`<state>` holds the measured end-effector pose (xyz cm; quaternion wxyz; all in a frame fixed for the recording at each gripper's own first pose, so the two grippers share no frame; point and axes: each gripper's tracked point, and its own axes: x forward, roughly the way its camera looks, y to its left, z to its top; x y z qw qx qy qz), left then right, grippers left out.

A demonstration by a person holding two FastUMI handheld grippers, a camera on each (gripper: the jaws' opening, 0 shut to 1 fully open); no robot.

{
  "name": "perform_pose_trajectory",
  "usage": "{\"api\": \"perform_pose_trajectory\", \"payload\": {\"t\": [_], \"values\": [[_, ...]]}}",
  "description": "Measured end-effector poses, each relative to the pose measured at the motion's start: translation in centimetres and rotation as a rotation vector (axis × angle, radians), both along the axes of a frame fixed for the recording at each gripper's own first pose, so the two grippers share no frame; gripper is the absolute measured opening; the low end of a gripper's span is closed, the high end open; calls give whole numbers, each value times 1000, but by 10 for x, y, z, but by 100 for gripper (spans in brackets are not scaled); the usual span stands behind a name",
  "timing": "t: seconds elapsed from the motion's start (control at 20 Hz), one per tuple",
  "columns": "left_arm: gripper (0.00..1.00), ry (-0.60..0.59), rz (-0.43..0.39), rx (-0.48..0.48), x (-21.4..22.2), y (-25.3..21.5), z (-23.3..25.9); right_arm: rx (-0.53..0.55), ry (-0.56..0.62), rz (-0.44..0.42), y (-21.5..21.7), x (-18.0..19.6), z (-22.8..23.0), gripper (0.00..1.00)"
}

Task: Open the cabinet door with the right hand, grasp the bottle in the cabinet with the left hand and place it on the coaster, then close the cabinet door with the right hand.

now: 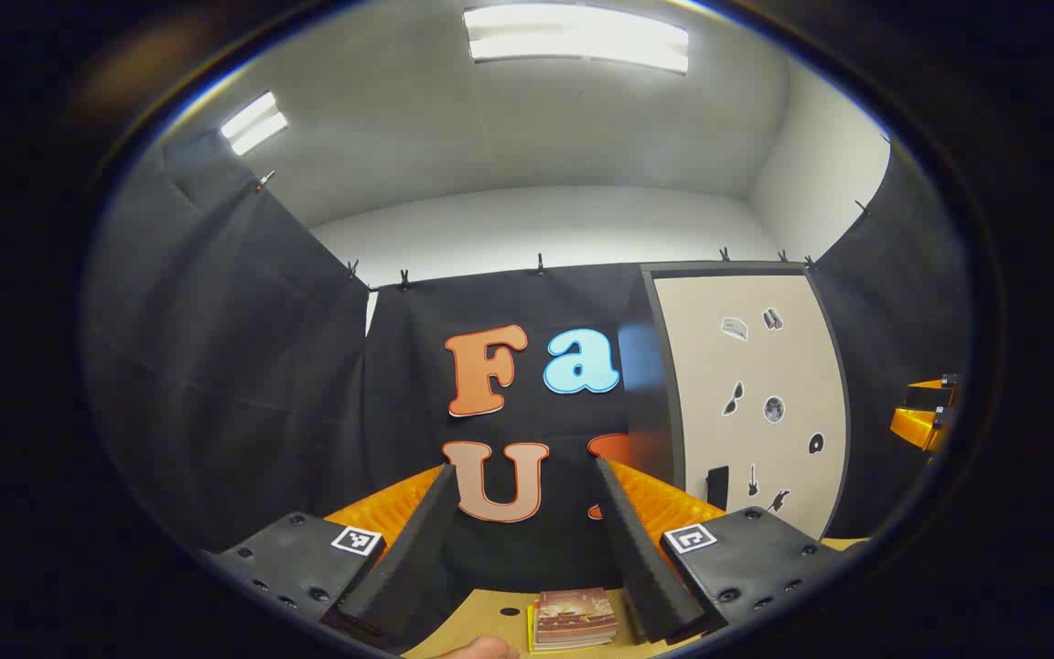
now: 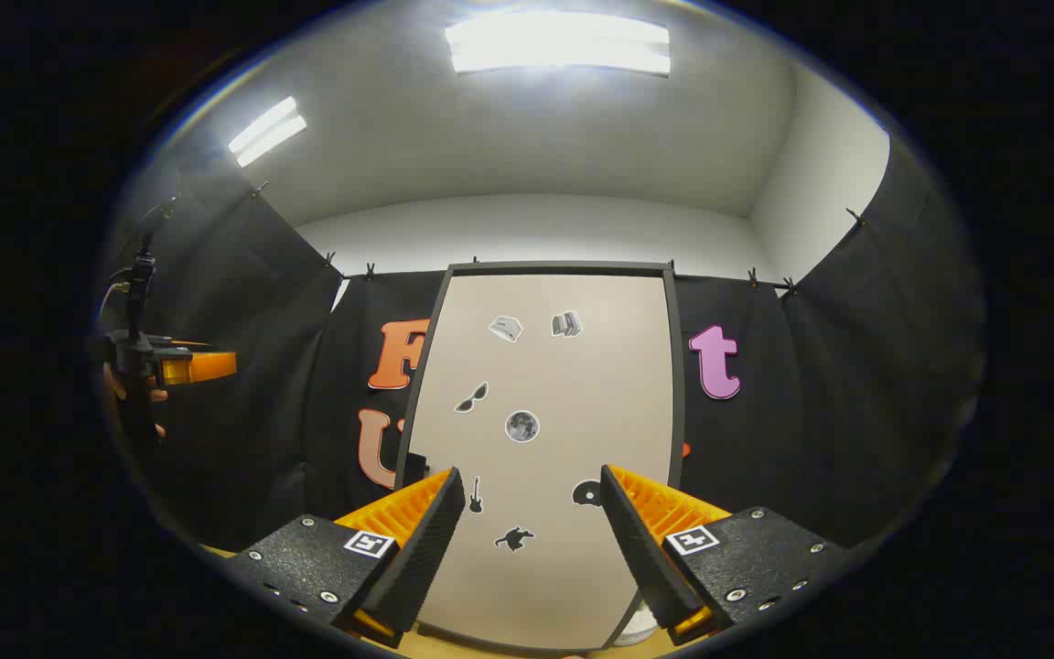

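1. We hold the right gripper (image 2: 532,540) squarely in front of the cabinet door (image 2: 545,430), which is shut. We judge this is the line-up for the first step, since that hand has to pull the door open. Its fingers are spread wide with nothing between them, and they are apart from the door.

2. In the right gripper view we cannot make out a handle. In the left gripper view a small dark patch (image 1: 717,487) sits low on the near edge of the door; it may be the pull, though we cannot tell.

3. The bottle is presumably behind the closed door, so it is hidden for now. We cannot pick out the coaster either.

4. We keep the left gripper (image 1: 527,540) off to the side of the cabinet, facing the booth wall with the door ahead and to its right. Its fingers are apart and empty, likely waiting until the door is clear.

5. Just below and ahead of the left gripper, a stack of small books (image 1: 575,619) lies on the desk (image 1: 500,609).

6. Both grippers are held roughly level, pointing forward, not dipped toward the desk. The left gripper (image 2: 184,366) sits far out to the left of the right one.
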<state>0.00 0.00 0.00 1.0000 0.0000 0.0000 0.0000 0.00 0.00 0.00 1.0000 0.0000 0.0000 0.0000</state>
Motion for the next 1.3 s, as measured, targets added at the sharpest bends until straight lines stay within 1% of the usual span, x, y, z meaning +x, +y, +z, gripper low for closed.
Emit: {"api": "perform_pose_trajectory", "payload": {"t": [0.05,0.1,0.15,0.2,0.25,0.3,0.35,0.55,1.0,1.3], "values": [[96,-6,-3,0,1,-2,0,1,-1,0,0,1,0,93],[99,-10,-6,-1,-2,-2,0,0,-1,0,1,1,0,94],[99,-10,-9,-1,-2,-4,-1,-1,0,-2,0,1,0,96],[96,-13,-10,-1,-4,-4,-2,-1,0,-4,1,1,0,94],[96,-14,-9,2,-4,-4,-2,-1,-2,-4,2,1,0,94],[99,-17,-8,5,-5,-3,-3,-1,-6,-4,3,1,2,94],[96,-19,-6,7,-4,-2,-3,-4,-9,-1,4,1,2,94],[96,-30,2,10,-4,-1,-3,-7,-3,17,13,2,-2,94],[96,-43,7,9,-5,-6,-1,-1,-1,28,15,3,-3,94],[96,-40,12,16,-5,-5,-4,27,33,61,26,13,-17,94]]}}
